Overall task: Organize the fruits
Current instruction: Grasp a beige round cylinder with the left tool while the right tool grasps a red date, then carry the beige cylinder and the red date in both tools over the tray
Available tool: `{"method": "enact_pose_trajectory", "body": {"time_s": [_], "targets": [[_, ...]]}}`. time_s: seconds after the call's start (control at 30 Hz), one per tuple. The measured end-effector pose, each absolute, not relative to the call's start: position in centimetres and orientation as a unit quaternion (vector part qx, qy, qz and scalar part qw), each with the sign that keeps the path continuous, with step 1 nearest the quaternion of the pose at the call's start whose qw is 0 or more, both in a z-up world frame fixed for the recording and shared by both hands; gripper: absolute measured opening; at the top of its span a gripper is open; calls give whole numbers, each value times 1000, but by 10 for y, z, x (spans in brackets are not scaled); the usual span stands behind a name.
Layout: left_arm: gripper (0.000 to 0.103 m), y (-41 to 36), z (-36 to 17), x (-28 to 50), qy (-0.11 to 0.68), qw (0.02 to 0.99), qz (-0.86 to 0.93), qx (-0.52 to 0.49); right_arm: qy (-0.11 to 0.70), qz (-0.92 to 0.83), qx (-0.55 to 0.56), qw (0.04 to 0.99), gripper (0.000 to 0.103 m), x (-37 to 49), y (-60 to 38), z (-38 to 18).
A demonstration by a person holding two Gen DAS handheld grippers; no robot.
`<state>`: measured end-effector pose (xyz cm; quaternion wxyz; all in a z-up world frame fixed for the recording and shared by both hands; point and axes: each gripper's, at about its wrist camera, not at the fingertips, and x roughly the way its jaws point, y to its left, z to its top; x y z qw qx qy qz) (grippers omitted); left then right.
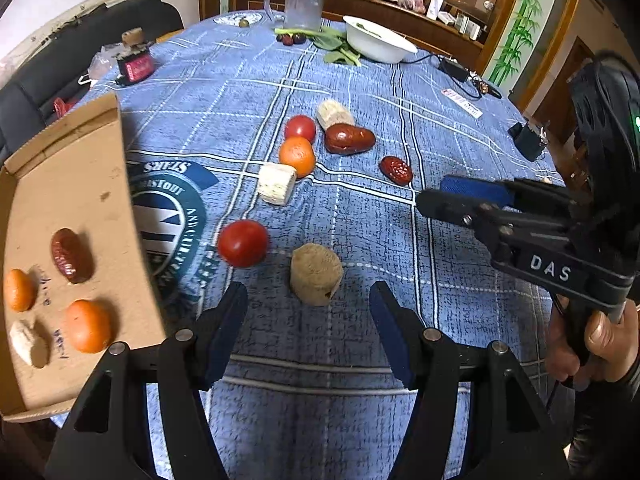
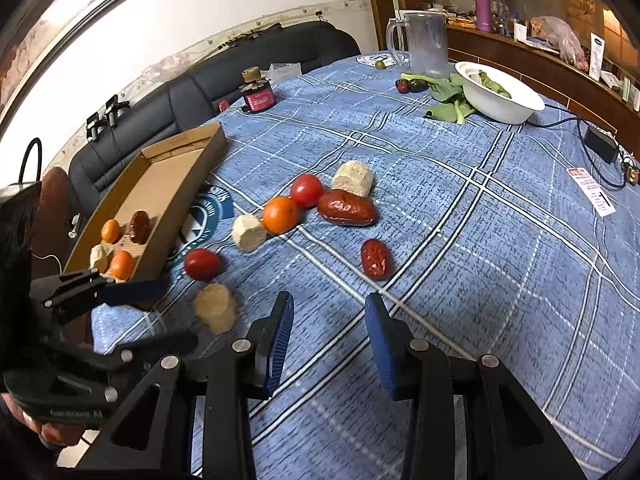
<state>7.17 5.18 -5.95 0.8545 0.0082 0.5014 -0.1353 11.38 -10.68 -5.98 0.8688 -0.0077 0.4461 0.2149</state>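
My left gripper [image 1: 308, 294] is open and empty, its jaws either side of a tan cork-like chunk [image 1: 316, 279] on the blue cloth. A red tomato [image 1: 243, 243] lies just left of it. Further off lie an orange [image 1: 297, 156], a second tomato [image 1: 300, 128], a large red date [image 1: 349, 139], a small date [image 1: 396, 170] and two pale chunks [image 1: 277, 183]. The cardboard tray [image 1: 80, 184] on the left holds two oranges, a date and a pale chunk. My right gripper [image 2: 330, 312] is open and empty above the cloth, short of the small date [image 2: 376, 259].
A white bowl [image 1: 378, 42] with greens, a clear jug [image 1: 304, 0] and a red jar [image 1: 136, 66] stand at the table's far side. Cables and a charger [image 1: 454, 68] lie far right. A dark sofa [image 2: 200, 80] runs behind the tray.
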Motion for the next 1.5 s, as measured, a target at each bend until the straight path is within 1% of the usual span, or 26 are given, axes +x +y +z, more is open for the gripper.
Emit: {"method": "enact_pose_trajectory", "body": {"time_s": [0.3,0.33,0.37,0.4,0.47,0.5,0.53,0.57,0.6,0.83,1.17,1.5], "targets": [[62,35,-76,86,506,851,-136,34,451,202,-25,869,37,148,-103,-75],[61,34,-78,87,508,850,-139,36,452,199,-30,869,37,152,-102,-78],[58,33,-81,88,511,847,-141,34,452,195,-36,869,37,155,-101,-80],[58,32,-82,88,508,849,-138,38,454,193,-38,869,37,157,-100,-82],[48,29,-81,88,503,852,-133,49,459,192,-38,867,36,163,-101,-87],[43,29,-81,88,501,854,-131,54,460,191,-37,866,32,164,-101,-89],[33,29,-81,88,498,856,-128,58,463,188,-37,865,28,165,-101,-91],[28,30,-80,88,497,857,-125,58,459,187,-38,868,26,164,-102,-91],[28,32,-80,89,498,856,-128,54,460,189,-35,867,23,164,-103,-91],[28,37,-73,85,493,858,-136,43,449,199,-24,871,22,150,-103,-77],[28,46,-49,73,473,869,-138,38,429,222,-3,876,22,121,-98,-50],[28,76,-30,62,451,884,-120,27,418,237,-7,877,22,106,-81,-38]]}}
